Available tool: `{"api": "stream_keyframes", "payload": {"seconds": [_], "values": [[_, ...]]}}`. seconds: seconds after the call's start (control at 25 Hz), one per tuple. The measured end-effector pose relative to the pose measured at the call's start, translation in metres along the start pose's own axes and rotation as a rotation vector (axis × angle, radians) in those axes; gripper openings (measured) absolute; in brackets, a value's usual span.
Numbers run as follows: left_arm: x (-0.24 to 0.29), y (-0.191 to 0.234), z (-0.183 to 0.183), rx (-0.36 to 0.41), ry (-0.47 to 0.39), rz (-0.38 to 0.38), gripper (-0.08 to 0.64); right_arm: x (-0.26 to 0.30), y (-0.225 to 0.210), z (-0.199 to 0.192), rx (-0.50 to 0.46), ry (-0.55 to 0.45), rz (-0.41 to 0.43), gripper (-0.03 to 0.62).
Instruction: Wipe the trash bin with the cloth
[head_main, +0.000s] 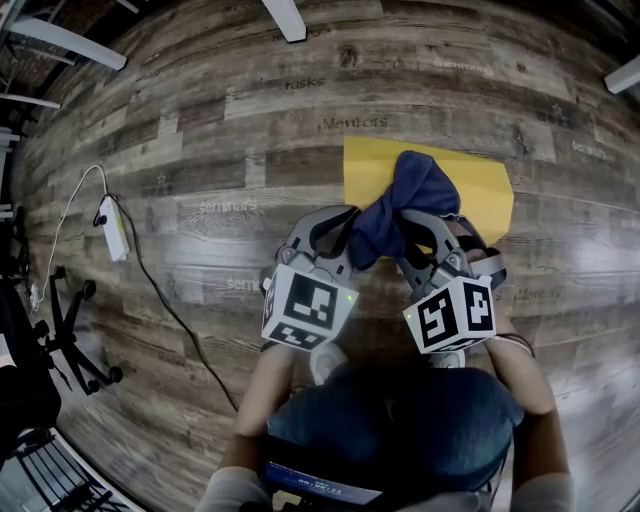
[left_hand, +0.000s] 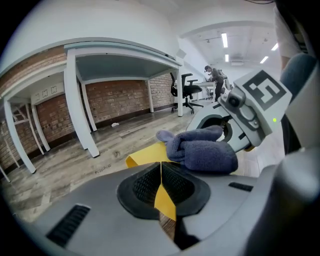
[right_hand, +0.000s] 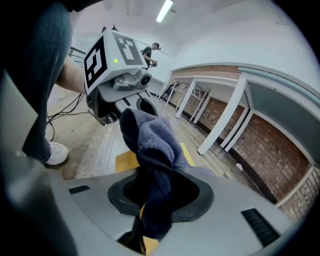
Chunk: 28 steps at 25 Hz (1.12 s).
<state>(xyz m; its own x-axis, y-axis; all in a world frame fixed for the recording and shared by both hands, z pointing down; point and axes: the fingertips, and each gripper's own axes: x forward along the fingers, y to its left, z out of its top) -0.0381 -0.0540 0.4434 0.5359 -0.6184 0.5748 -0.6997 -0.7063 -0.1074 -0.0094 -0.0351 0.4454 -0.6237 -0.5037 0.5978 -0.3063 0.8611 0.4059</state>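
— On the wood floor (head_main: 200, 150), entry one?
— Yellow bin (head_main: 485, 190), lying flat. My left tongs (left_hand: 161, 176) are closed on its edge.
— Entry two?
— Blue cloth (head_main: 410, 190), bunched over the bin's near edge and clamped in my right tongs (right_hand: 156, 200).

There are two tongs: the left tongs (left_hand: 161, 187) and the right tongs (right_hand: 155, 202). Between them are one blue cloth (head_main: 405, 200) and one yellow bin (head_main: 480, 190), which looks flat. The floor (head_main: 200, 130) also carries one white power strip (head_main: 113, 228) with one black cable (head_main: 165, 300).
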Motion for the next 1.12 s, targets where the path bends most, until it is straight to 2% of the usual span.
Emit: {"api": "stream_keyframes", "payload": {"seconds": [0.2, 0.52, 0.68, 0.84, 0.96, 1.12], "values": [[0.001, 0.002, 0.0, -0.001, -0.006, 0.006, 0.009, -0.015, -0.013, -0.028, 0.043, 0.051, -0.026, 0.1], [0.004, 0.005, 0.003, 0.021, 0.0, 0.014, 0.009, -0.055, -0.044, -0.105, 0.122, 0.2, -0.133, 0.1], [0.006, 0.006, 0.005, 0.028, 0.0, 0.019, 0.009, -0.069, -0.057, -0.133, 0.185, 0.242, -0.178, 0.1], [0.007, 0.008, 0.007, 0.054, -0.031, 0.04, 0.009, -0.072, -0.062, -0.14, 0.256, 0.228, -0.194, 0.1], [0.003, 0.006, 0.009, 0.054, -0.072, 0.051, 0.011, -0.072, -0.062, -0.14, 0.26, 0.231, -0.199, 0.1], [-0.004, 0.001, 0.007, 0.094, -0.058, 0.051, 0.011, -0.072, -0.062, -0.141, 0.264, 0.232, -0.201, 0.1]]}}
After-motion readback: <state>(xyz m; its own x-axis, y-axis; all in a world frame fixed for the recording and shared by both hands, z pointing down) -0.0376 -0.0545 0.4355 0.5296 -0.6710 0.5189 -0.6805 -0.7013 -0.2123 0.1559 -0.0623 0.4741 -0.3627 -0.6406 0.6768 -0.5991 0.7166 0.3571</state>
